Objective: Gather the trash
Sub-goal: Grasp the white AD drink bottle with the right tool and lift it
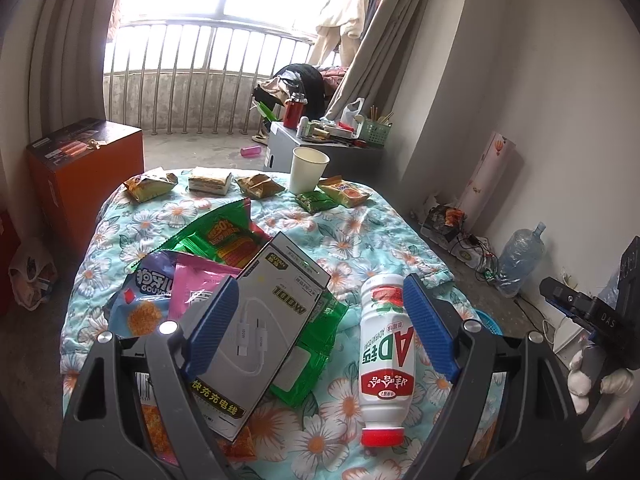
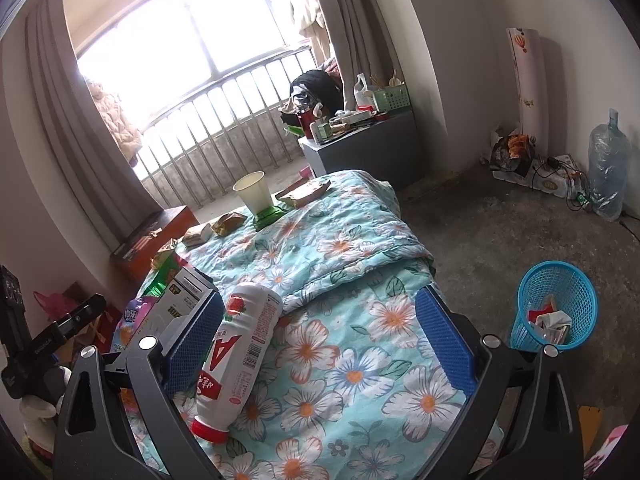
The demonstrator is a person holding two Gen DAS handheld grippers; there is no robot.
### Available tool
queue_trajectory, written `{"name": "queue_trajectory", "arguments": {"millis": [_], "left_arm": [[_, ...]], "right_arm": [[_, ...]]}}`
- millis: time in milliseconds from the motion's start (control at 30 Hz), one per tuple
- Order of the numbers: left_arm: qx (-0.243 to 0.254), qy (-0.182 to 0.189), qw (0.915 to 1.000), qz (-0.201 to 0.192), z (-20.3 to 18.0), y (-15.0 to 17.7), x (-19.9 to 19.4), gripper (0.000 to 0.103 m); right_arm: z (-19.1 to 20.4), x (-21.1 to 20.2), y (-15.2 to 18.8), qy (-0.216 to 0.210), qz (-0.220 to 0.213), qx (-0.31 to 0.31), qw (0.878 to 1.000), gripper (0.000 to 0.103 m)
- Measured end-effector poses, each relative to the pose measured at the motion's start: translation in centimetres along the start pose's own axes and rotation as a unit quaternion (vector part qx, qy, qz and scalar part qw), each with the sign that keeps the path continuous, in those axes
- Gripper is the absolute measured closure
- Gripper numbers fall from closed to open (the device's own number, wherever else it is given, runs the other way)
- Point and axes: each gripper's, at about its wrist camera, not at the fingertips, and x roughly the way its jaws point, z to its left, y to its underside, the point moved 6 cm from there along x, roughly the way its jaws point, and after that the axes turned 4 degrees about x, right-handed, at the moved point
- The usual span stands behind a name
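- Left gripper (image 1: 320,328): fingers spread wide, released, nothing pressed between the blue pads. It hangs over the near part of the floral quilt (image 1: 352,240).
- Between the left gripper's fingers, as the left wrist view shows it, lie a grey cable box (image 1: 264,320) and a white drink bottle (image 1: 386,356). The box sits against the left pad side; the bottle lies just inside the right pad, red cap toward the camera.
- Under and left of the box: a green wrapper (image 1: 224,236), a pink wrapper (image 1: 192,288) and a blue snack bag (image 1: 136,304), overlapping in one pile.
- Far edge of the quilt: a paper cup (image 1: 306,170) stands upright, with small snack packets (image 1: 148,186) in a row on both sides of it.
- Right gripper (image 2: 320,340): fingers released and wide apart, holding nothing. The bottle lies beside its left pad; bare quilt fills the rest of the gap.
- Blue mesh bin (image 2: 554,308): on the concrete floor (image 2: 500,220), right of the quilt's right edge, already holding some scraps.
- Open room: the floor between the quilt's right edge and the bin is bare. Farther right, a large water jug (image 2: 608,164) and cabling stand along the wall.
- Left of the quilt, an orange box (image 1: 84,176) stands close to the edge.
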Motion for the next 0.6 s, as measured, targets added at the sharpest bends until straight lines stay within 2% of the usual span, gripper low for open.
{"name": "queue_trajectory", "arguments": {"millis": [233, 400, 600], "left_arm": [[-0.01, -0.014, 0.9998, -0.013, 1.7, 0.5, -1.1, 0.023], [-0.008, -0.028, 0.9995, -0.009, 3.2, 1.2, -1.1, 0.023], [-0.018, -0.032, 0.9992, -0.015, 5.1, 1.6, -1.3, 0.023]], "right_arm": [[0.6, 2.2, 1.1, -0.056, 0.049, 0.039, 0.996, 0.009], [2.2, 4.6, 2.8, -0.096, 0.094, 0.056, 0.989, 0.009], [4.3, 7.9, 5.1, -0.123, 0.153, 0.068, 0.978, 0.009]]}}
